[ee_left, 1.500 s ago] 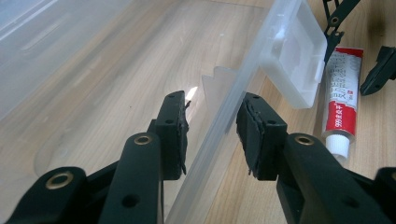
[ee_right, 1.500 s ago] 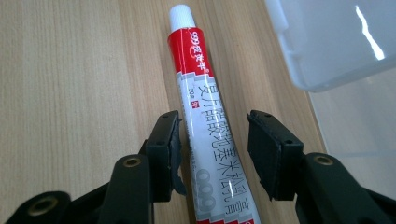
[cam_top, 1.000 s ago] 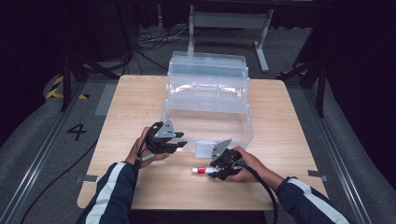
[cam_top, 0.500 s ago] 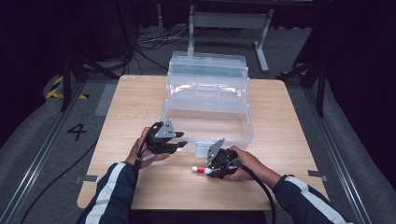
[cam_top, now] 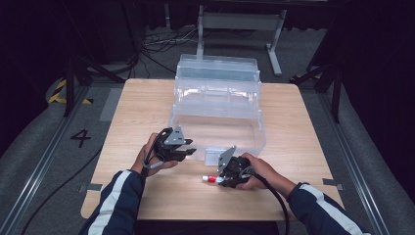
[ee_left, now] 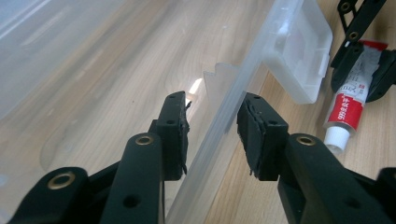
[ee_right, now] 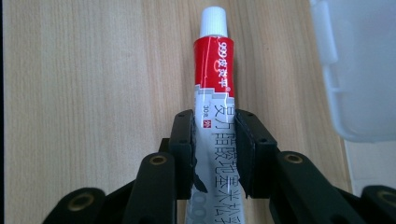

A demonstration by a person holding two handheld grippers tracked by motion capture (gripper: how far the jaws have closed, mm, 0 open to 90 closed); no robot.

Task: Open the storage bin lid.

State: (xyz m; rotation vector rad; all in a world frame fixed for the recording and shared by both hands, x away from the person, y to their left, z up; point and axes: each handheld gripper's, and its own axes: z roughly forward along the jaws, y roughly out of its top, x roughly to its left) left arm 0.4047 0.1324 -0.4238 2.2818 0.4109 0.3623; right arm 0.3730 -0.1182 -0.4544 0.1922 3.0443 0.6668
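A red-and-white tube [ee_right: 214, 65] with a white cap lies on the wooden table [cam_top: 147, 112] near its front edge. My right gripper [ee_right: 215, 126] has just been closing, and its pads now press on both sides of the tube [cam_top: 210, 179]. In the high view this right gripper [cam_top: 221, 178] is at the front centre. My left gripper [ee_left: 212, 126] straddles the front wall [ee_left: 219, 116] of the clear tiered box [cam_top: 215, 98]. Its pads meet the wall at a slant after closing a touch tighter. In the high view the left gripper [cam_top: 190, 149] is at the box's front left corner.
A small clear latch flap [ee_left: 299, 56] juts from the box's front onto the table, just beside the tube [ee_left: 350, 102] and the right gripper. The box takes up the table's middle and back. Bare wood lies left and right of both hands.
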